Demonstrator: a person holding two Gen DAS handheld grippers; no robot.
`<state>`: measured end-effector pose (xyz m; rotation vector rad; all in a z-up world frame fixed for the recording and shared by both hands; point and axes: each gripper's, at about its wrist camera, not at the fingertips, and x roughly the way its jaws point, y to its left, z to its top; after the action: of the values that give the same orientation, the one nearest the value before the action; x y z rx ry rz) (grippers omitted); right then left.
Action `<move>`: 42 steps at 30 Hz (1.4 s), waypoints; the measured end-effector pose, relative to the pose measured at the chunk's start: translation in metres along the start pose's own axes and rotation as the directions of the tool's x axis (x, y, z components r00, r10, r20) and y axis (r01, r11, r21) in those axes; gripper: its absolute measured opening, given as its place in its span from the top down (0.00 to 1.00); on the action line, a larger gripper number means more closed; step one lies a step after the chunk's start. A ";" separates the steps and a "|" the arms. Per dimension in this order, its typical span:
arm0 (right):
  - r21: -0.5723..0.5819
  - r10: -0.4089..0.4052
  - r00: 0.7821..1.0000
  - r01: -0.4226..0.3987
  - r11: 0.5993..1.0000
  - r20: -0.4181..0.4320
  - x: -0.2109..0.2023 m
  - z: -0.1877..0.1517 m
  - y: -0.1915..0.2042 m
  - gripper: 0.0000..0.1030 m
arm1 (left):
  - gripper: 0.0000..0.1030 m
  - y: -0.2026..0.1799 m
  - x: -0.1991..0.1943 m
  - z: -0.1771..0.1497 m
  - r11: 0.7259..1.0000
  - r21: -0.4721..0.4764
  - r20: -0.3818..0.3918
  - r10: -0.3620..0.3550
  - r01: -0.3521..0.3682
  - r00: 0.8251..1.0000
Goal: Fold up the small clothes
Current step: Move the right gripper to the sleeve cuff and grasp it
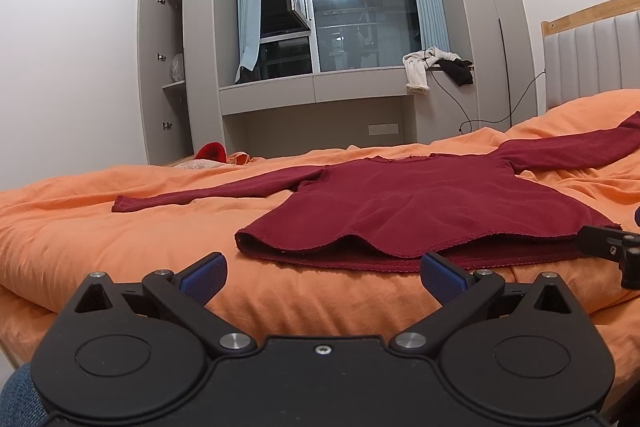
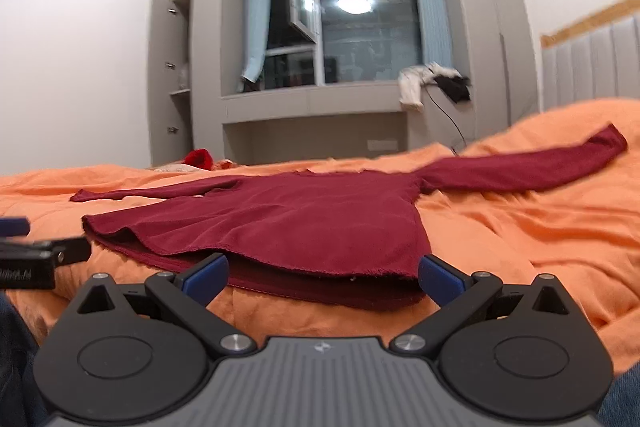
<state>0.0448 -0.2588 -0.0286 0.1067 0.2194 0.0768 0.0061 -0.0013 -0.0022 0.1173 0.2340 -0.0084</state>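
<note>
Fingers of both grippers (image 1: 323, 277) (image 2: 323, 279) spread wide near the maroon shirt (image 1: 404, 207) hem on the orange duvet (image 1: 120, 239).

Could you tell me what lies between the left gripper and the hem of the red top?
Only bare orange bedding separates the open left gripper from the red top hem, seen in the left wrist view.

Matt dark-red knit sweater (image 1: 404, 211) with raw hems, atop wrinkled orange cotton-like duvet (image 1: 120, 239); beyond, padded grey headboard (image 1: 592, 59) with wood trim; glossy window glass (image 1: 360, 19).
</note>
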 end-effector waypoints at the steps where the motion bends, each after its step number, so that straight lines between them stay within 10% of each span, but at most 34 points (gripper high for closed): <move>1: 0.022 -0.017 0.999 0.018 1.000 -0.027 0.001 0.004 0.000 0.00 | 0.00 0.001 0.001 0.000 1.000 -0.004 -0.007 -0.007 0.007 1.000; 10: 0.110 -0.139 0.954 0.174 0.979 -0.266 0.017 0.049 -0.017 0.00 | 0.00 0.012 0.030 0.018 0.995 -0.073 -0.112 -0.069 0.061 0.991; 31: 0.101 -0.148 0.956 0.179 0.979 -0.254 0.100 0.136 -0.111 0.00 | 0.00 -0.036 0.138 0.093 0.997 -0.017 -0.112 -0.081 0.080 0.990; 42: 0.145 -0.203 0.960 0.233 0.962 -0.191 0.162 0.149 -0.188 0.00 | 0.00 -0.070 0.235 0.105 0.986 -0.068 -0.255 -0.167 0.155 0.953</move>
<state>0.2472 -0.4452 0.0603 0.2423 0.4122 -0.1543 0.2577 -0.0822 0.0364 0.0518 0.5055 -0.1506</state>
